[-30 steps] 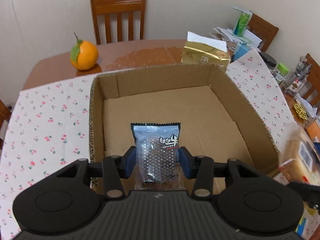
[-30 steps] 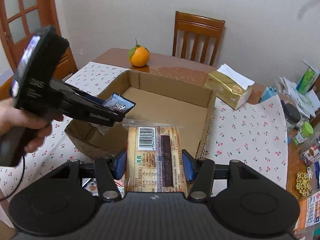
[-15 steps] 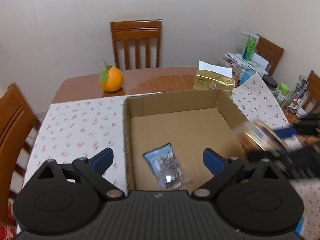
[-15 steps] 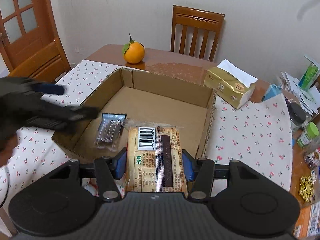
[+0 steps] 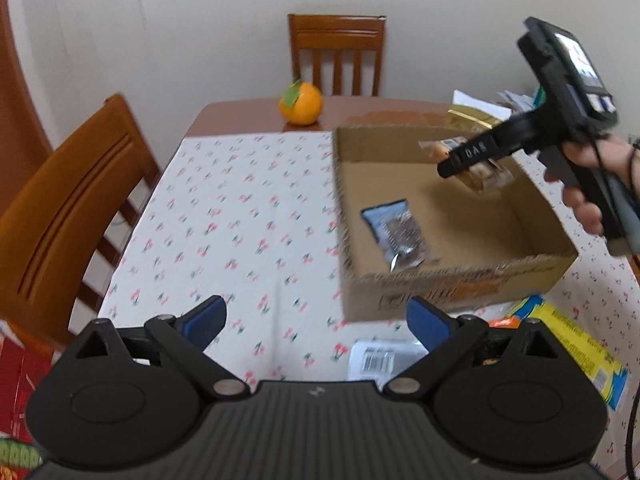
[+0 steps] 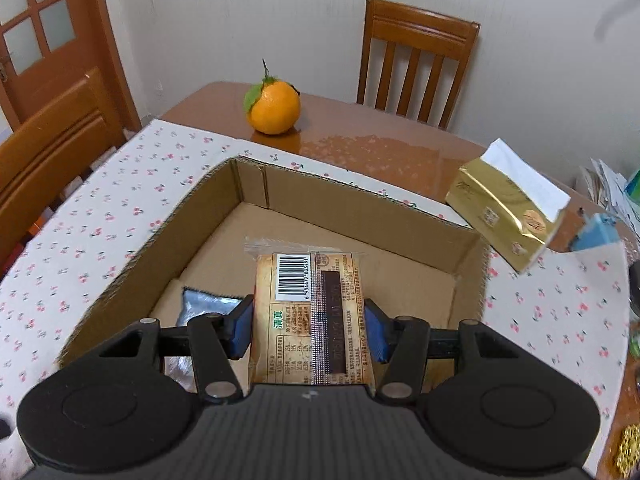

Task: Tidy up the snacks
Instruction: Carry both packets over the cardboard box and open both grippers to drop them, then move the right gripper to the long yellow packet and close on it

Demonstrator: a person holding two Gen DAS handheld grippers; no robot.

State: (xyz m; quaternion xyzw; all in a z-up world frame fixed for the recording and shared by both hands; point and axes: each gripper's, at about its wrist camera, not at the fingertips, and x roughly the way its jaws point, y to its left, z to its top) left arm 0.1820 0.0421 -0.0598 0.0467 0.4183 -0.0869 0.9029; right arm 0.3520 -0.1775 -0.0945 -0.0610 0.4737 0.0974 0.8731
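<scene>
Wooden table fills the middle of both views, mostly covered by a white cherry-print cloth. Two wooden chairs visible: one at the far edge, top centre of the left wrist view, another at the left edge.

Open cardboard box sits on the cloth, right of centre in the left wrist view, centre in the right wrist view.

Right gripper hovers over the box interior, lower centre of its own view; in the left wrist view it enters from the upper right, with the person's hand on its handle. Its jaws are narrowed onto a tan barcode snack pack, blue pads pressing both sides; the pack is held above the box floor.

Left gripper sits low in its view, over the cloth left of the box. Its jaws have just been opening and stand wide apart, nothing between them.

Gold tissue pack lies on the table beyond the box, right side of the right wrist view.

Orange with leaf stands on bare tabletop near the far chair.

Small blue-grey snack packet lies flat on the box floor near its left wall; in the right wrist view it's partly hidden behind the left finger.
</scene>
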